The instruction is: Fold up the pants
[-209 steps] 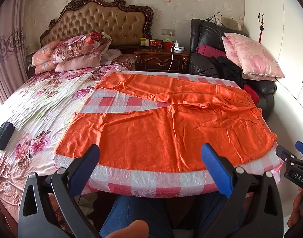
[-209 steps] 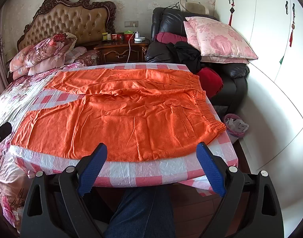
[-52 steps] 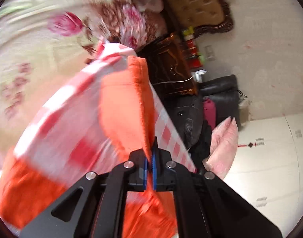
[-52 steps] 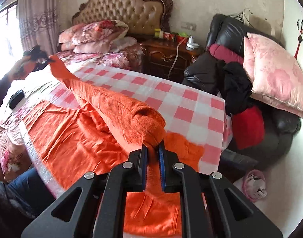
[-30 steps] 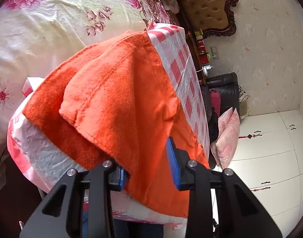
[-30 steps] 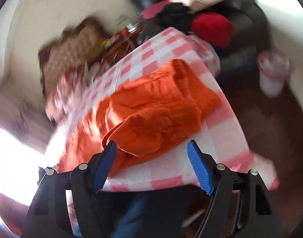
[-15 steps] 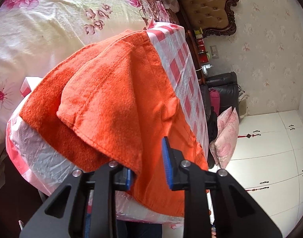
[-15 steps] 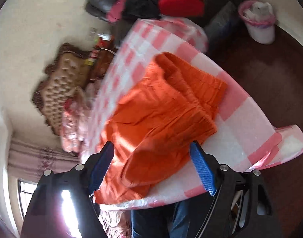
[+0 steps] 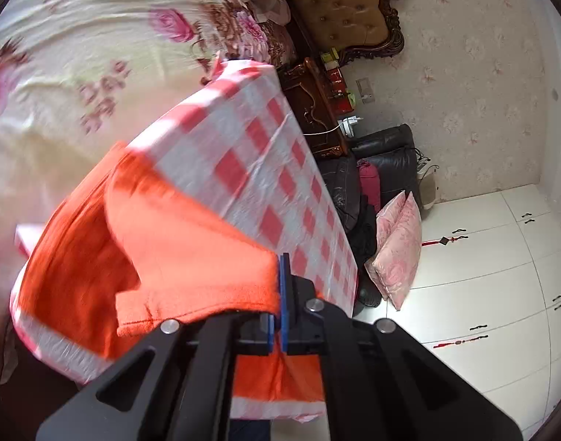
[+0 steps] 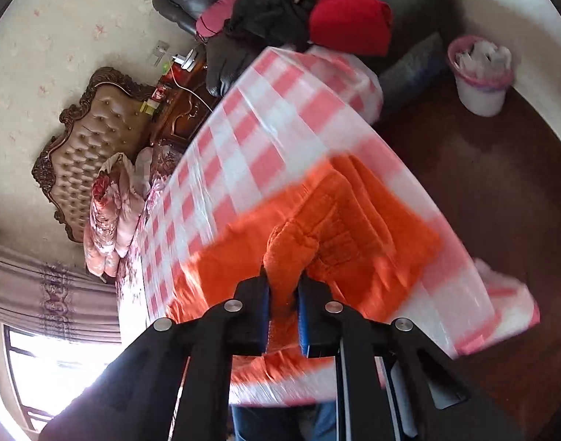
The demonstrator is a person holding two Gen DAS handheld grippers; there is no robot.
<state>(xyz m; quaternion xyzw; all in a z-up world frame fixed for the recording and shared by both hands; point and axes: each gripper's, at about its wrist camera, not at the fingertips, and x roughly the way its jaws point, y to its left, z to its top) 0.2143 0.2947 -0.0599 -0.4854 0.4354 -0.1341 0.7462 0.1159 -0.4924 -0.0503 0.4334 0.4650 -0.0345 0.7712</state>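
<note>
Pants (image 9: 177, 250) pinched inside both claws

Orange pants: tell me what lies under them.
Under the orange terry pants lies a pink-and-white checked plastic cloth, showing around them. The cloth directly beneath is covered, and so is whatever it is spread over.
</note>
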